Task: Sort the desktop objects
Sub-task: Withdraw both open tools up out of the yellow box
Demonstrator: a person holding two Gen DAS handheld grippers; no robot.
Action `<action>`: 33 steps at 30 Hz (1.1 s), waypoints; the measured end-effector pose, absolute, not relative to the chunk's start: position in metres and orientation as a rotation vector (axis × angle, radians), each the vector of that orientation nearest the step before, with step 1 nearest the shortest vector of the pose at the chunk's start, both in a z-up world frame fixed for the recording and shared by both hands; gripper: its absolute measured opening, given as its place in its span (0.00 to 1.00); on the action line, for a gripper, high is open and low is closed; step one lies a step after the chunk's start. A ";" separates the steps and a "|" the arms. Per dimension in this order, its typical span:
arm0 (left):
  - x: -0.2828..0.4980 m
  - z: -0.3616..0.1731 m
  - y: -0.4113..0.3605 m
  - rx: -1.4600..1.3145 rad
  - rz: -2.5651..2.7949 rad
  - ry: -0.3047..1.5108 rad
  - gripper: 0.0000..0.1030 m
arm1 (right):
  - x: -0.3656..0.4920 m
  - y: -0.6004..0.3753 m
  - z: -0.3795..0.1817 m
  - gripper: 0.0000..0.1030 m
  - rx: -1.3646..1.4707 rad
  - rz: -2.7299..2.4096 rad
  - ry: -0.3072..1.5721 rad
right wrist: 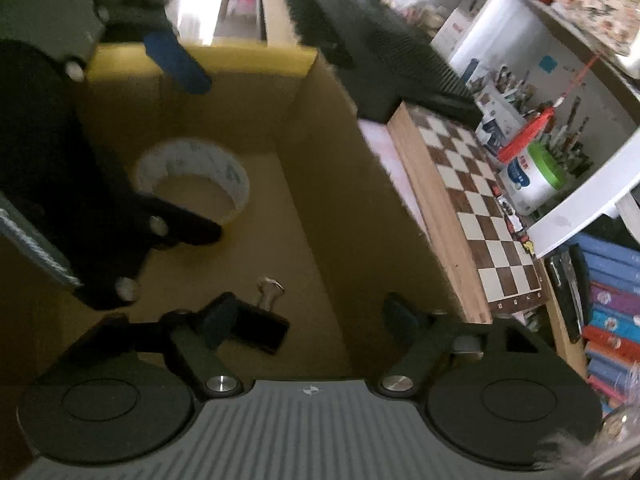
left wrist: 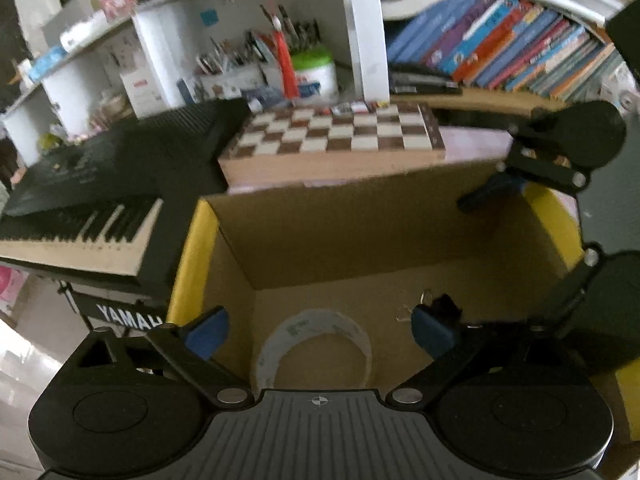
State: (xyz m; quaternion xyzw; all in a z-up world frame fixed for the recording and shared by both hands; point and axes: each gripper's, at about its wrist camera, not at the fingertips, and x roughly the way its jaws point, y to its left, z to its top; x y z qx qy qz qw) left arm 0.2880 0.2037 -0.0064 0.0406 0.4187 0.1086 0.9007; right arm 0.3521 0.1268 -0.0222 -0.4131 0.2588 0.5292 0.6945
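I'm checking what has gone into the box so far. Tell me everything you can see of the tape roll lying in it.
The white roll of tape is a wide ring with faint grey-blue print on its outer band and an empty centre through which the brown cardboard box floor shows. It lies flat on that floor near a corner, hole facing up. Nothing grips it: the left gripper hangs open above it, pads apart. A black binder clip lies apart from it on the same floor.

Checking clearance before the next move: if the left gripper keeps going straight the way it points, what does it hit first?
Most likely the tape roll on the floor of the cardboard box. The left gripper has open, empty jaws angled down into the box, the roll between them. Depth is unclear.
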 end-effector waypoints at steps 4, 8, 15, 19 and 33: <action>0.273 0.010 0.195 0.102 0.227 0.800 0.98 | 0.339 0.114 -0.006 0.78 -0.861 1.137 0.557; 0.254 0.028 0.185 0.098 0.228 0.722 0.98 | 0.322 0.093 0.014 0.82 -0.774 1.041 0.509; 0.208 0.048 0.168 0.102 0.243 0.621 0.99 | 0.287 0.044 0.039 0.83 -0.549 0.863 0.484; 0.176 0.056 0.162 0.073 0.246 0.575 0.99 | 0.254 0.017 0.048 0.85 -0.436 0.783 0.449; 0.079 0.046 0.130 -0.008 0.249 0.563 1.00 | 0.144 -0.051 0.041 0.92 -0.079 0.435 0.492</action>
